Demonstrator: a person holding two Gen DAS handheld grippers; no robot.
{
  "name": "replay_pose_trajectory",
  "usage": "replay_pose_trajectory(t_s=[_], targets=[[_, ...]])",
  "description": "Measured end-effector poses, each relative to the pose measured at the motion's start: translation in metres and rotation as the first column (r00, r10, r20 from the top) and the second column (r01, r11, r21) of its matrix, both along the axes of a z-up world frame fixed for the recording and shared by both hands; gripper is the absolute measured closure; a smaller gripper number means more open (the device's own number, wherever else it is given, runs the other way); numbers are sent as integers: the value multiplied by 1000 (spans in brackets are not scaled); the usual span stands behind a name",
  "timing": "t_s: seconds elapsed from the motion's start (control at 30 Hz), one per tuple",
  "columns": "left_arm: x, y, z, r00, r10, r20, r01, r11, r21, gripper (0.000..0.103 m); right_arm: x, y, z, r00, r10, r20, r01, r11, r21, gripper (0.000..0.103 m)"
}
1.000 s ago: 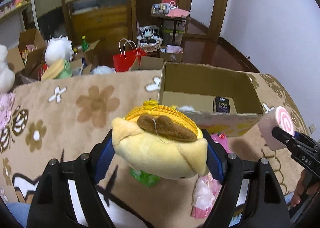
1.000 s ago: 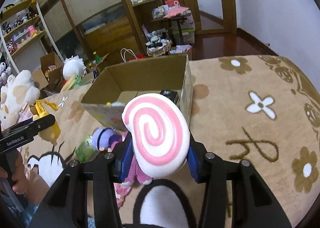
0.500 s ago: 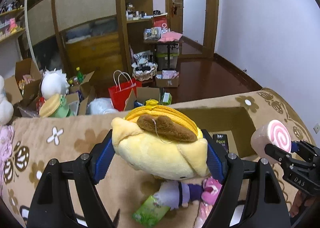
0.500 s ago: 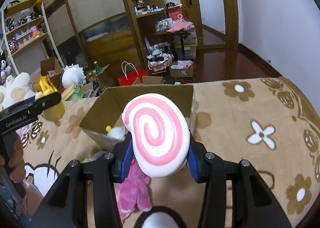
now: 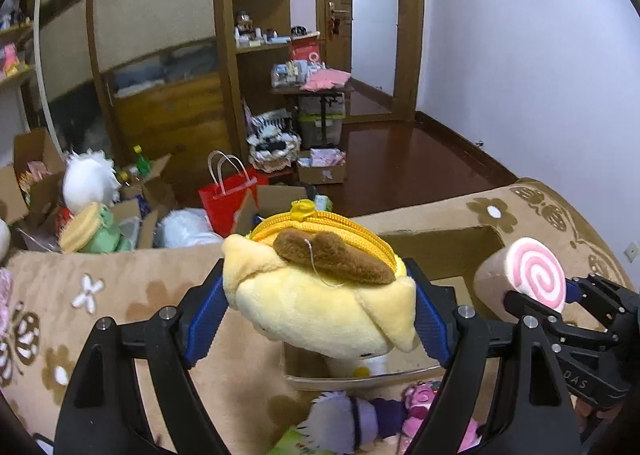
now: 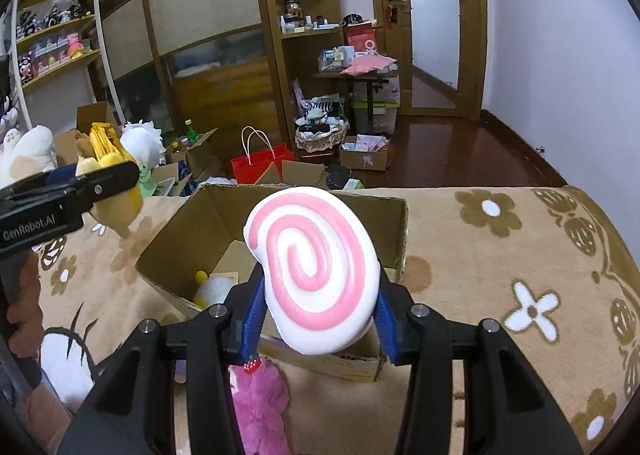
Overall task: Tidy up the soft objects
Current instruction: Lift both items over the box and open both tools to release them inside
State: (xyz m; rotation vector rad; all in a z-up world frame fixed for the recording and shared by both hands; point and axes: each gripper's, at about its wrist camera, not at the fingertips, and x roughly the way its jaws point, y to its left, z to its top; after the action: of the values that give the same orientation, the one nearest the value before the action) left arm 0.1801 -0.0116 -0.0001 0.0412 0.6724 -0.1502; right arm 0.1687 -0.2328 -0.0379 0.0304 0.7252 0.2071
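Observation:
My left gripper [image 5: 318, 313] is shut on a yellow plush pouch [image 5: 320, 295] with a zip and a brown patch, held above the near wall of the open cardboard box [image 5: 440, 251]. My right gripper [image 6: 318, 313] is shut on a white and pink swirl plush [image 6: 314, 271], held over the box [image 6: 396, 223]. The swirl plush also shows at the right of the left wrist view [image 5: 528, 275]. The yellow pouch shows at the left of the right wrist view [image 6: 112, 191]. A white plush with a yellow part [image 6: 214, 287] lies inside the box.
The box stands on a beige flowered blanket [image 6: 520, 247]. A pink plush [image 6: 260, 403] and a purple-haired doll [image 5: 352, 423] lie on the blanket in front of the box. Beyond the bed edge are a red bag [image 5: 228, 191], open boxes, plush toys and shelves.
Both grippers have risen and moved forward toward the box with their plush toys. The box interior now shows lower in both views.

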Motion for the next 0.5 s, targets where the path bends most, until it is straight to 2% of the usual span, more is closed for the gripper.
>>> replay_pose_trajectory(t_s=[0.07,0.23,0.5], targets=[[3,-3,-8,1000,-13,-11,13,1000,-9,21,4,1,-1,1000,0,-1,0,1000,1,54],[7,-14,-24,998,-50,-30,51,998,24,20,14,3,-8,1000,1,-14,-1,1000,12,53],[5,-23,-33,997,-69,-35,70,997,31,16,16,-1,-18,998,0,-58,2,1000,25,50]])
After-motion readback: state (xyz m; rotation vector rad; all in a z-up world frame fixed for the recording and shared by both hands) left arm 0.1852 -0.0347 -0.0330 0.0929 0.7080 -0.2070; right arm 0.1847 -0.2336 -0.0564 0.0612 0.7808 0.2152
